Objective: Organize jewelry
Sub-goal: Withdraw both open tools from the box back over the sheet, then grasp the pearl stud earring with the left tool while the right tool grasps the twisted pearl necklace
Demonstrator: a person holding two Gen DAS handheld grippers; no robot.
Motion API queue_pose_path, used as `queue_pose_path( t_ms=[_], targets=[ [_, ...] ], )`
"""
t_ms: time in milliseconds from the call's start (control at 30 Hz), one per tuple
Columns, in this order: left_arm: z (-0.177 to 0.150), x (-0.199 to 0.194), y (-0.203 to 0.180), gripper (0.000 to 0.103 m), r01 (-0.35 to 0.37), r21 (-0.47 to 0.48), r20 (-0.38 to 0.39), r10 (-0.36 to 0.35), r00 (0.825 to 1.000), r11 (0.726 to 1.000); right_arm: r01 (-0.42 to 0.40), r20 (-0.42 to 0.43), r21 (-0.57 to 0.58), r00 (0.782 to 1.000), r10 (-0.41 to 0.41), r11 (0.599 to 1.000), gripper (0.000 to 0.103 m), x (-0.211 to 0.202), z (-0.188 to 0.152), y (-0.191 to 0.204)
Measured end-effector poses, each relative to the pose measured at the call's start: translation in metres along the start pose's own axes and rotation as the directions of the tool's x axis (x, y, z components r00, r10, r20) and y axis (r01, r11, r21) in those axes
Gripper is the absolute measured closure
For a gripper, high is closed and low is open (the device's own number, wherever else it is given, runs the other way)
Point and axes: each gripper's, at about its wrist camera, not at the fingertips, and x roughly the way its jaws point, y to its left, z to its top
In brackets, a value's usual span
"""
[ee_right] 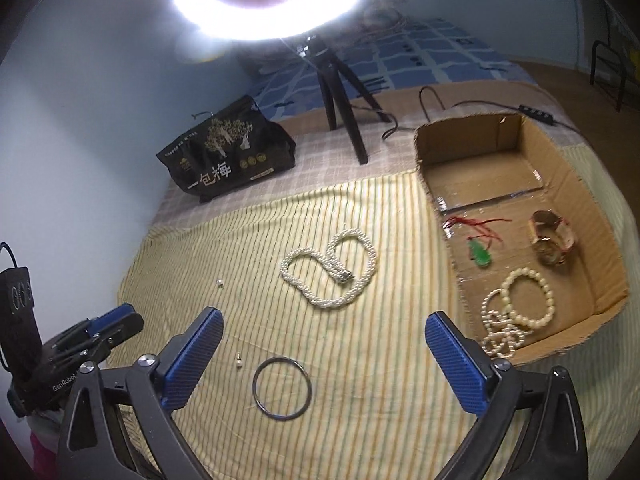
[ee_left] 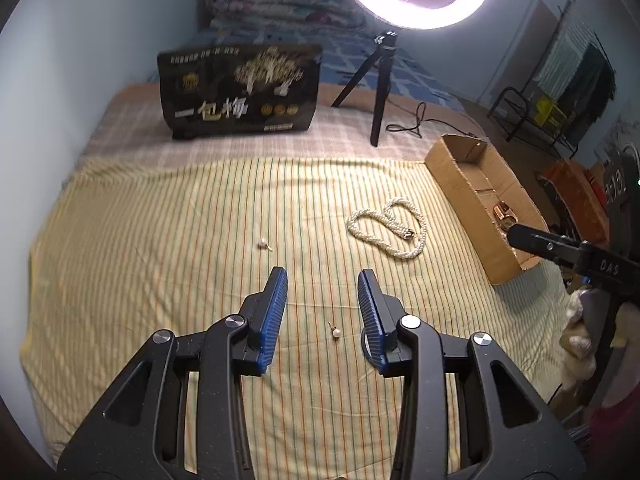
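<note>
You are partway through tidying the jewelry on the striped sheet [ee_right: 360,420]. Some pieces already sit in the cardboard box [ee_right: 436,152]: a green pendant [ee_right: 482,257] on a red string, a brown bangle [ee_right: 554,240], and pearl bracelets [ee_right: 520,312] near the front wall. More is still out on the sheet. The big pearl necklace [ee_right: 330,270] lies in a loop just beside the box. A dark ring [ee_right: 283,387] lies right in front of your right gripper [ee_right: 320,356], between its blue fingers, which are spread wide and hold nothing. One small pearl earring [ee_left: 336,332] lies between the fingers of your left gripper [ee_left: 322,308], which are partly open and not touching it. A second earring [ee_left: 263,244] lies farther out on the sheet. So I think four things are left to go in the box: the ring, the necklace and the two earrings.
</note>
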Motion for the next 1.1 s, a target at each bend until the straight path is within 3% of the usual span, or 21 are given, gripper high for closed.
queue_pose_path(
  t_ms=[233,300,433,500,567,833,1100],
  targets=[
    [-0.002,0.023,0.006,0.066,0.039,-0.059,-0.058,-0.042,0.997,0.997,-0.013,-0.082,0.07,0.996,0.019,0.997,0.027,0.042,0.003,-0.006],
    [-0.007,0.031,0.003,0.066,0.048,-0.049,-0.084,-0.052,0.995,0.998,0.002,-0.116,0.079,0.993,0.007,0.997,0.04,0.057,0.003,-0.009],
    [-0.019,0.046,-0.004,0.067,0.052,-0.014,-0.137,-0.053,0.989,0.999,0.057,-0.169,0.096,0.985,-0.04,0.994,0.053,0.083,0.0,-0.018],
    [-0.025,0.057,-0.004,0.078,0.059,-0.011,-0.175,-0.06,0.983,0.998,0.081,-0.177,0.101,0.982,-0.062,0.992,0.059,0.092,-0.001,-0.021],
    [-0.029,0.066,-0.003,0.081,0.066,-0.018,-0.205,-0.068,0.976,0.998,0.098,-0.183,0.097,0.98,-0.079,0.99,0.064,0.1,0.001,-0.023],
    [-0.037,0.09,-0.007,0.084,0.093,-0.048,-0.28,-0.103,0.955,0.995,0.101,-0.198,0.102,0.977,-0.079,0.99,0.072,0.114,0.001,-0.026],
    [-0.04,0.103,-0.009,0.085,0.037,-0.036,-0.306,-0.046,0.951,0.999,0.101,-0.198,0.114,0.977,-0.077,0.988,0.075,0.119,0.004,-0.025]
  ],
)
